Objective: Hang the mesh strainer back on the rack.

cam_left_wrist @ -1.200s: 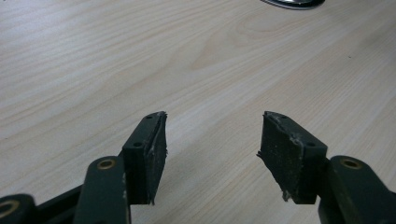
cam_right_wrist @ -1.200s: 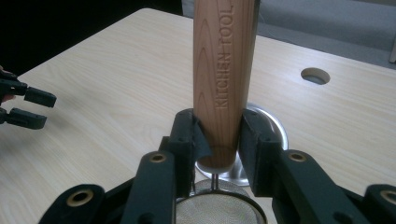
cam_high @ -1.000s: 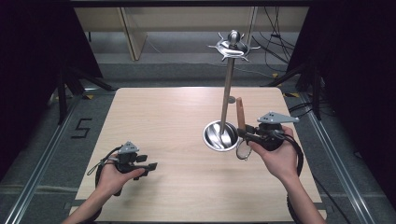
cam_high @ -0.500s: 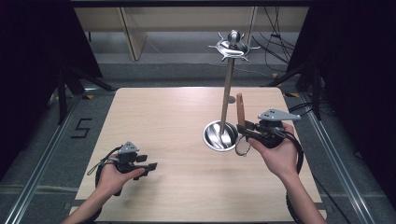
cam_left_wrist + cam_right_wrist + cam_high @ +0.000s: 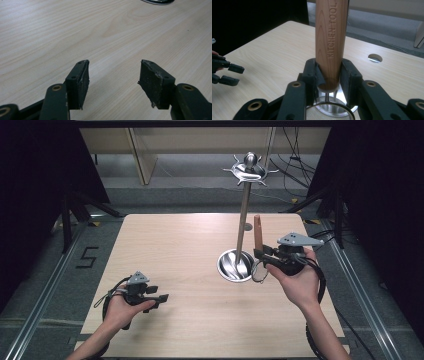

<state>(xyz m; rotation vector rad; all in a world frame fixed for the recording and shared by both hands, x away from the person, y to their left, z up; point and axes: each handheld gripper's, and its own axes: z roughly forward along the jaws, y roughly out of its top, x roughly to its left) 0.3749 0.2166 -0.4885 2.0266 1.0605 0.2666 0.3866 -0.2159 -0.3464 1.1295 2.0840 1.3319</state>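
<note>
Your right gripper (image 5: 261, 256) fingers pinch wooden-handled mesh strainer (image 5: 331, 37) upright beside steel hook stand (image 5: 243, 220); hanging left. Left gripper (image 5: 156, 298) fingers spread, idle.

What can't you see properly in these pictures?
- Wooden handle: its top is cut off by the upper edge of the right gripper view.
- Mesh strainer below it: mostly hidden behind the right gripper.
- Stand's bowl: cut off by the left gripper view's top edge.
</note>
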